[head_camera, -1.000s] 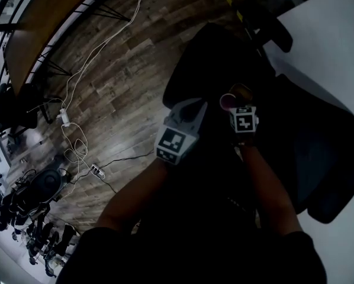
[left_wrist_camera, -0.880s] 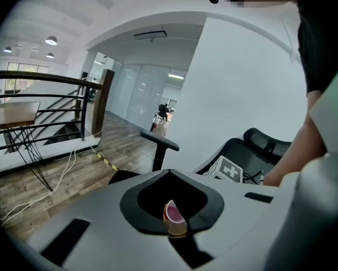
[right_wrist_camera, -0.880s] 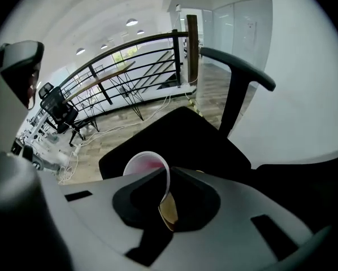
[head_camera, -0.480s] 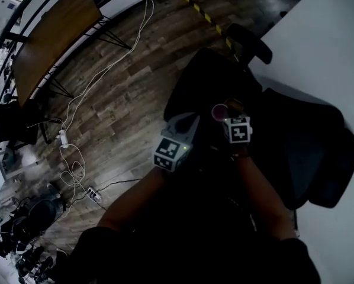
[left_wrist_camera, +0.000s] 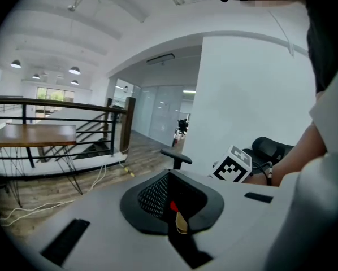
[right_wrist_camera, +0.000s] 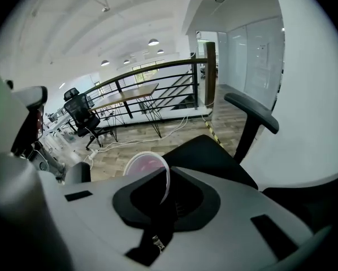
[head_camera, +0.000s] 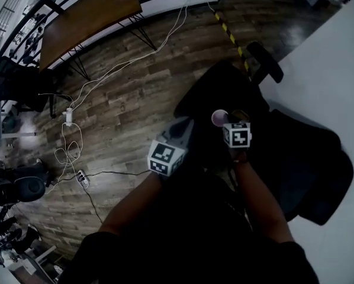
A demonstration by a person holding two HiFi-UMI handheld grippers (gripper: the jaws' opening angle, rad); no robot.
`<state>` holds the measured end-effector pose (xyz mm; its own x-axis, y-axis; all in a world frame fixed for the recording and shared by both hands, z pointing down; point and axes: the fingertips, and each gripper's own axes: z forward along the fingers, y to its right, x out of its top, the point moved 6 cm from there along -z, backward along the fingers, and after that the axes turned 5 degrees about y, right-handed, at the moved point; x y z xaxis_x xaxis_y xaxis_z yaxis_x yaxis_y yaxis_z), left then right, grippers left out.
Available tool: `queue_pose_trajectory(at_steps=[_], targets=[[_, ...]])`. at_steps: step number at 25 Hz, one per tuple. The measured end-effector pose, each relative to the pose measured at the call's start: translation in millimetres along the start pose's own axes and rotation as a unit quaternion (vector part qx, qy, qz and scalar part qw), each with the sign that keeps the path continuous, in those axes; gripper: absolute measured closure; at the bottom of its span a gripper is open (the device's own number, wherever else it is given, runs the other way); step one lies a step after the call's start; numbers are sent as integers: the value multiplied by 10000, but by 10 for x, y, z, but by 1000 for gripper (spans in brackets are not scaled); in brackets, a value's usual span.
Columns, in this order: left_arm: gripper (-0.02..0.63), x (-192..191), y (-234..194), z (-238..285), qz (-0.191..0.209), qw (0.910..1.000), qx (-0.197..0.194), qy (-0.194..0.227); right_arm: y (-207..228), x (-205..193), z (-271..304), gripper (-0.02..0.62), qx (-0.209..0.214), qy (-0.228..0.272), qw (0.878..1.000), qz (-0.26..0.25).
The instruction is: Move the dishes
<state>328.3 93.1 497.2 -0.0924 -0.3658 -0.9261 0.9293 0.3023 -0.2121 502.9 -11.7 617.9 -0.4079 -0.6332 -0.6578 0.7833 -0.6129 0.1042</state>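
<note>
Right now my right claw (right_wrist_camera: 165, 192) is clamped on the rim of a small pink dish (right_wrist_camera: 144, 171), held out over a black chair (head_camera: 219, 87). Just left of it, my left claw (left_wrist_camera: 175, 209) is closed on nothing. A white surface (head_camera: 337, 58) lies off to the right, with open wooden floor (head_camera: 129, 99) to the left. The claw hides the dish's near edge.

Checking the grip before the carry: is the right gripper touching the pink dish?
Touching. The right gripper view shows the right gripper with its jaws closed on the rim of the pink dish, which stands up from between them.
</note>
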Motion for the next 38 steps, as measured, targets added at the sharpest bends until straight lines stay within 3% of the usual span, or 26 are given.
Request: queue_pose_trajectory(at_steps=[8,13,21,29,38], targets=[[611,-94,-234,-750,-150,9933,1088,353,-531,195,101,563,636,330,9958,-566],[611,9,-696,-1211,-210,9872,1487,534,-1269,583,246,563,962,351,9889,-1080],[611,41,-1610,-1902,-216,9834,1659,699,-2398,995,684,563,1116,317,9849,-1288],[611,53,-2737,-2471,-345,9857,1468,752,-3667,1256,1235,563,1233,156,9830,-1351],[611,131,-3481,-2913,-495,9813,1602,947,-4539,1756,1642,563,1427,198,9769,-1579]])
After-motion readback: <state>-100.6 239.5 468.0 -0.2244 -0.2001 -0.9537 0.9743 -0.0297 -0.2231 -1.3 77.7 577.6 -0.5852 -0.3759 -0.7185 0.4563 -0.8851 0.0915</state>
